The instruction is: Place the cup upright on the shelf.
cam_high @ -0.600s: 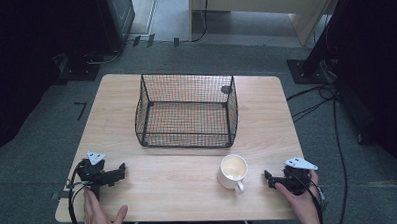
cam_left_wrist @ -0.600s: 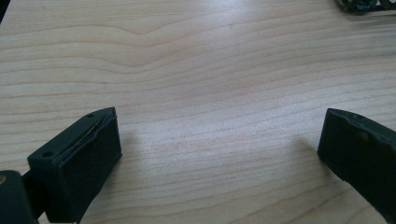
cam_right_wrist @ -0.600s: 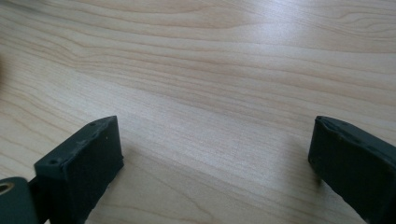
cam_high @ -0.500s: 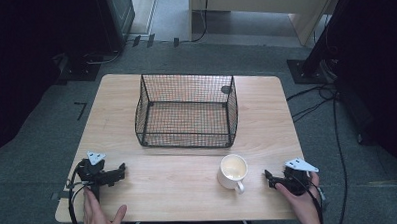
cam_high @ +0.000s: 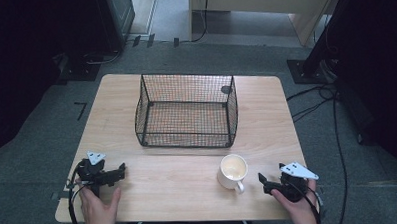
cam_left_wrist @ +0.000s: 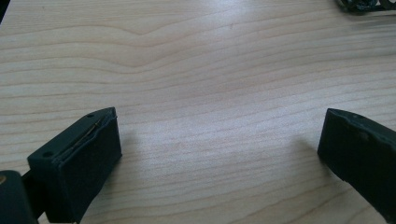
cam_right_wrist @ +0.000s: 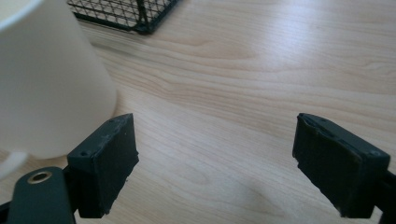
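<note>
The left gripper (cam_high: 119, 171) is seen near the table's (cam_high: 179, 192) front-left corner, resting low over bare wood; its jaws are spread wide with nothing between them, as the left gripper view confirms. At centre, the wire basket (cam_high: 186, 112) stands upright toward the far side of the table, and nothing is seen inside it. The white mug (cam_high: 233, 171) is found in front of the basket's right corner, upright on the wood, handle turned toward the person. The right gripper (cam_high: 263, 182) lies just beside the mug, to its right, jaws released and holding nothing; in the right gripper view the mug (cam_right_wrist: 46, 79) stands just beyond the left jaw, not between the 2.

Progress is judged nil: the mug has not been grasped, and lifting and placement, presumably into the basket, remain. Against the 2 earlier frames, no shift of mug, basket or either gripper is detected.
</note>
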`<state>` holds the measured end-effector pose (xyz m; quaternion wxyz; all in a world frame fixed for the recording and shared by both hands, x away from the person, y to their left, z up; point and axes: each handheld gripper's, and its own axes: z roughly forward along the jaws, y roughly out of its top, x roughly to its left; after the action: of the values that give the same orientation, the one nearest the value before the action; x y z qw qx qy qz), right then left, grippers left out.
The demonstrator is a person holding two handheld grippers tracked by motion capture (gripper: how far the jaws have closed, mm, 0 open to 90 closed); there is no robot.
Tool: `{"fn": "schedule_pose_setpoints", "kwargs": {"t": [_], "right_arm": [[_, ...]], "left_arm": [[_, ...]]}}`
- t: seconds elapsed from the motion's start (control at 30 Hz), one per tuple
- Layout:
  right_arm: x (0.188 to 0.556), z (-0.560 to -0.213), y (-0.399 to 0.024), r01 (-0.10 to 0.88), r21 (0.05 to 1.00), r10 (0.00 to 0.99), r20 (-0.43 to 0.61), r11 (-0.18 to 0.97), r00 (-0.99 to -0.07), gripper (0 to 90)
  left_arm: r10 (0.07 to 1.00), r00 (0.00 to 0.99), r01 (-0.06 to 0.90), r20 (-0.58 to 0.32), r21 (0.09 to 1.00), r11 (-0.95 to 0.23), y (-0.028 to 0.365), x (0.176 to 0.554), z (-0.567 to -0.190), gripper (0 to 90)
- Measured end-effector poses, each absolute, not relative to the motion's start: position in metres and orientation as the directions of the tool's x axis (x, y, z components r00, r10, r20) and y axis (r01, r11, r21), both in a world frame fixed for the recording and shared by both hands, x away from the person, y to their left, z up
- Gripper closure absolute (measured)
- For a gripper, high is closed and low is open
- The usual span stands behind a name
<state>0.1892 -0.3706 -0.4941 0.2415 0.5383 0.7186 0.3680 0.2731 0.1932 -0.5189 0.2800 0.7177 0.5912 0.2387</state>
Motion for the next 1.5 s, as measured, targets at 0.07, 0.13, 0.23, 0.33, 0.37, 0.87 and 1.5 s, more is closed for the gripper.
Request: {"fn": "schedule_pose_setpoints", "kwargs": {"t": [0.07,0.13,0.23,0.33,0.37,0.87,1.5], "right_arm": [[0.187,-0.490,-0.366,0.589,0.794,0.948,0.053,0.150,-0.313,13.9],[0.186,-0.487,-0.364,0.582,0.799,0.946,0.054,0.152,-0.321,13.9],[0.184,-0.483,-0.359,0.577,0.803,0.940,0.066,0.150,-0.336,13.9],[0.181,-0.479,-0.356,0.567,0.811,0.935,0.074,0.147,-0.348,14.0],[0.180,-0.478,-0.355,0.564,0.813,0.932,0.080,0.145,-0.354,14.0],[0.169,-0.465,-0.335,0.541,0.829,0.897,0.123,0.142,-0.424,14.4],[0.164,-0.471,-0.311,0.554,0.814,0.850,0.161,0.174,-0.502,24.0]], "left_arm": [[0.982,0.187,0.715,0.011,0.684,-0.144,0.193,0.273,-0.519,0.0],[0.982,0.187,0.715,0.011,0.684,-0.144,0.193,0.273,-0.519,0.0],[0.982,0.187,0.715,0.011,0.684,-0.144,0.193,0.273,-0.519,0.0],[0.982,0.187,0.715,0.011,0.684,-0.144,0.193,0.273,-0.519,0.0],[0.982,0.187,0.715,0.011,0.684,-0.144,0.193,0.273,-0.519,0.0],[0.983,0.181,0.715,0.010,0.686,-0.139,0.192,0.273,-0.519,0.0],[0.983,0.181,0.715,0.010,0.686,-0.139,0.192,0.273,-0.519,0.0]]}}
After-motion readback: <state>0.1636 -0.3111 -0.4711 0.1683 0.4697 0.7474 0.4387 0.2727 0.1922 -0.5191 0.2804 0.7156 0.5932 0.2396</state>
